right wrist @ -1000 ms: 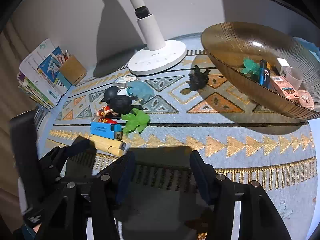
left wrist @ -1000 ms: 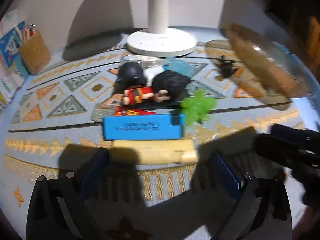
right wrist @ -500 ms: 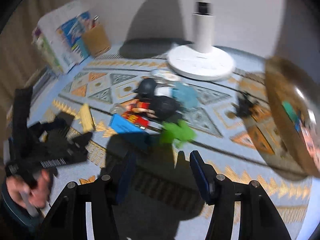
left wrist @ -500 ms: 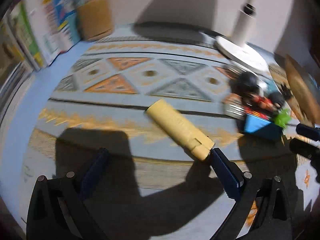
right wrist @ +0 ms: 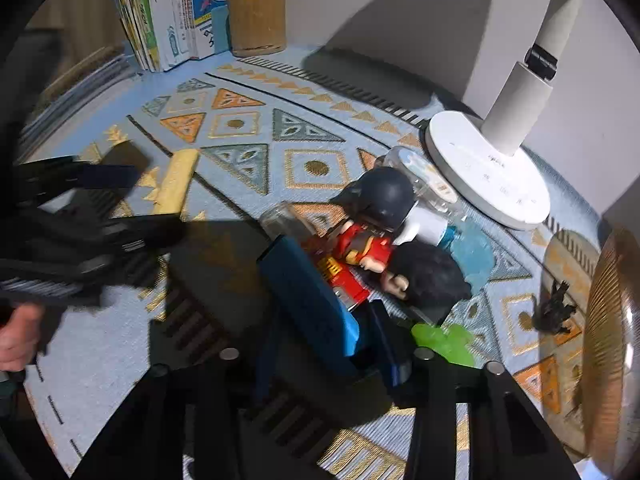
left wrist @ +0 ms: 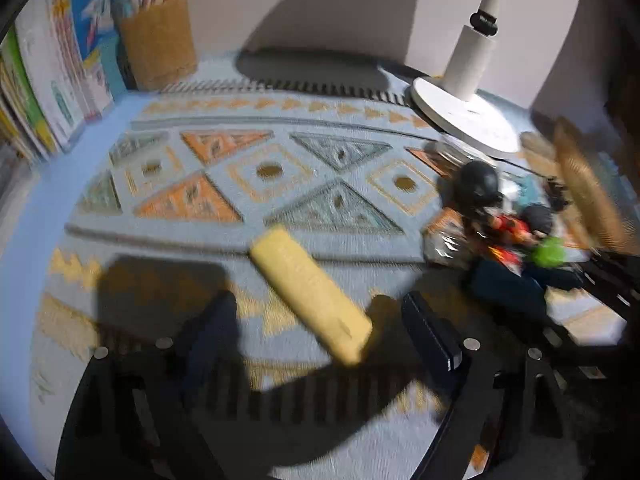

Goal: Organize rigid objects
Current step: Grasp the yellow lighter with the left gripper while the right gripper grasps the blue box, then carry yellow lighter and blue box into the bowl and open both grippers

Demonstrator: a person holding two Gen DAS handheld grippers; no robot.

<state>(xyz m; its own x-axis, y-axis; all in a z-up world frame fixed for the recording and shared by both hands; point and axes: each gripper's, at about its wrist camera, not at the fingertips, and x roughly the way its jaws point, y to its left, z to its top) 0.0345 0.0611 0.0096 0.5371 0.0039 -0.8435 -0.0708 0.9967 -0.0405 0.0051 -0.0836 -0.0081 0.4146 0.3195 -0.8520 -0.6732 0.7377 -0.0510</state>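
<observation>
A pale yellow tube [left wrist: 312,292] lies slantwise on the patterned mat. It sits between the fingers of my left gripper [left wrist: 320,332], whose jaws are closing, and a gap still shows beside the right pad [left wrist: 430,336]. In the right wrist view the same tube [right wrist: 176,184] lies by the left gripper [right wrist: 120,200]. My right gripper [right wrist: 324,352] is closing on a blue box [right wrist: 312,300] at the edge of a toy pile, with its pads against the box's near end. The pile holds a red figure with a dark helmet [right wrist: 372,240] and a green toy [right wrist: 444,340].
A white lamp base [right wrist: 488,176] stands behind the pile, and a brown ribbed bowl [right wrist: 612,320] is at the far right with a small black figure [right wrist: 556,312] beside it. Books [right wrist: 160,20] and a pencil cup [right wrist: 258,20] line the back left. A hand [right wrist: 16,336] holds the left gripper.
The left gripper swung left, so the yellow tube now lies diagonally between its narrower jaws. The right gripper rolled, moved over the toy pile and closed around the blue box.
</observation>
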